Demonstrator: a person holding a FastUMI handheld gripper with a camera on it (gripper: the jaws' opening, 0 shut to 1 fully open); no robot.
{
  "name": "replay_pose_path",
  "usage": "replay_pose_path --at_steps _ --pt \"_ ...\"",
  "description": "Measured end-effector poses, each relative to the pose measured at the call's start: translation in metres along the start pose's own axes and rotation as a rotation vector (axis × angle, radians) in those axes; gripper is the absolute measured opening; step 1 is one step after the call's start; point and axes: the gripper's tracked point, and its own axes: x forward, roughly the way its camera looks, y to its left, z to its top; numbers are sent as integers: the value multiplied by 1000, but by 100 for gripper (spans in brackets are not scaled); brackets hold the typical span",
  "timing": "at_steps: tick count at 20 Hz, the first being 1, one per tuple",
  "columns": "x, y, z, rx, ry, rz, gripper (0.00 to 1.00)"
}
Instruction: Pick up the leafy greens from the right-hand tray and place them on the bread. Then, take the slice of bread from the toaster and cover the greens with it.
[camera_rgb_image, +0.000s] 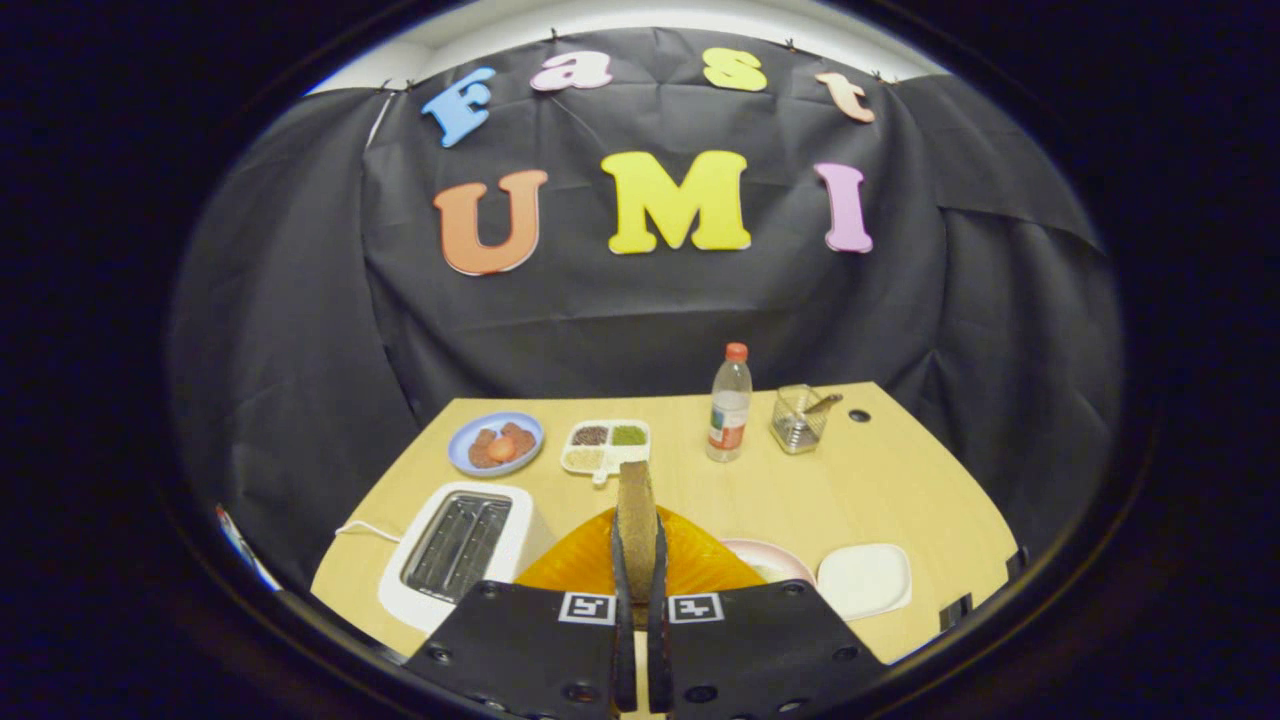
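Observation:
A slice of brown bread (636, 520) stands upright on edge between my two fingers, and the gripper (637, 555) is shut on it, held above the table. Directly below the slice lies an orange plate (700, 560), mostly hidden by the fingers and the bread. The white toaster (458, 548) sits just left of the fingers, its slots showing dark and open from above. To the right of the fingers lies a pale pink plate (775, 560), and beyond it a white tray (865, 580). The greens and the lower bread are hidden.
At the back of the wooden table (900, 480) stand a blue plate with reddish food (495, 443), a white divided dish (607, 445), a clear bottle with a red cap (730, 403) and a small wire basket (800, 417). A white cord (365, 528) runs left from the toaster.

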Motion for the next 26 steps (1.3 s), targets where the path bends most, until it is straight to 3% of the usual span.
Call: replay_pose_path --at_steps 7,13,19,22,24,26 --pt "46 -32 -41 54 79 -17 5" --pt "59 -36 -67 129 113 51 7" --pt "74 -67 -88 182 120 22 7" --pt "78 -87 -101 186 123 -15 11" --pt "83 -94 -114 184 141 -18 21" --pt "84 -100 -115 202 118 2 21"
